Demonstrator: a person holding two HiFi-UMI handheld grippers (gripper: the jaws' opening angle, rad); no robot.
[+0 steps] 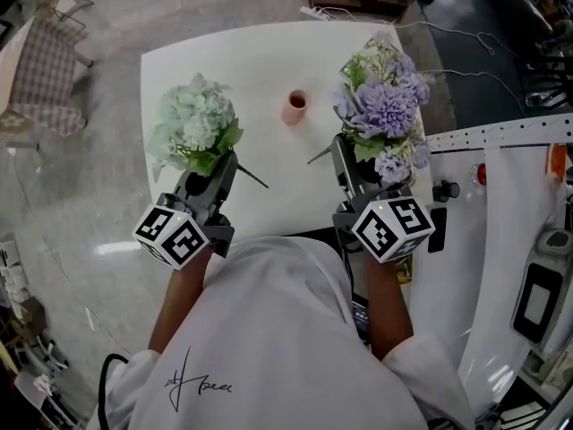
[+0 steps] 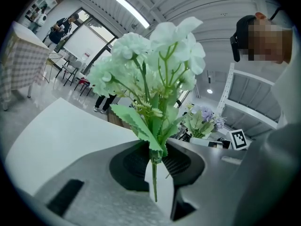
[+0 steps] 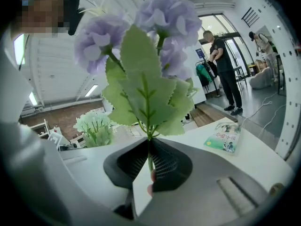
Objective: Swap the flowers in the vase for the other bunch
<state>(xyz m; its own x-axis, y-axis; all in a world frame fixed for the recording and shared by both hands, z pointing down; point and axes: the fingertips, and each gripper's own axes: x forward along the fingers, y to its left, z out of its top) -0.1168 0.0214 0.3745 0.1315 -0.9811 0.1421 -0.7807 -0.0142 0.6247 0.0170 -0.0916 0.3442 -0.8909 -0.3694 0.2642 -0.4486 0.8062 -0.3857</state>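
Currently, the left gripper (image 2: 155,172) clamps the pale green bunch (image 1: 192,125) by its stem, the right gripper (image 3: 149,169) the purple bunch (image 1: 385,106). From above, blooms hide both sets of jaw tips. The pink vase (image 1: 296,107) stands between them on the table (image 1: 260,56), interior indistinct.

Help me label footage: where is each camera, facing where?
Head view: on head, steeply down at white table; forearms, shirt show.
Left gripper view: rides left gripper, faces its pale green flower bunch; torso right.
Right gripper view: rides right gripper, faces its purple flower bunch; torso left.
Shared: both gripper views show both bunches.
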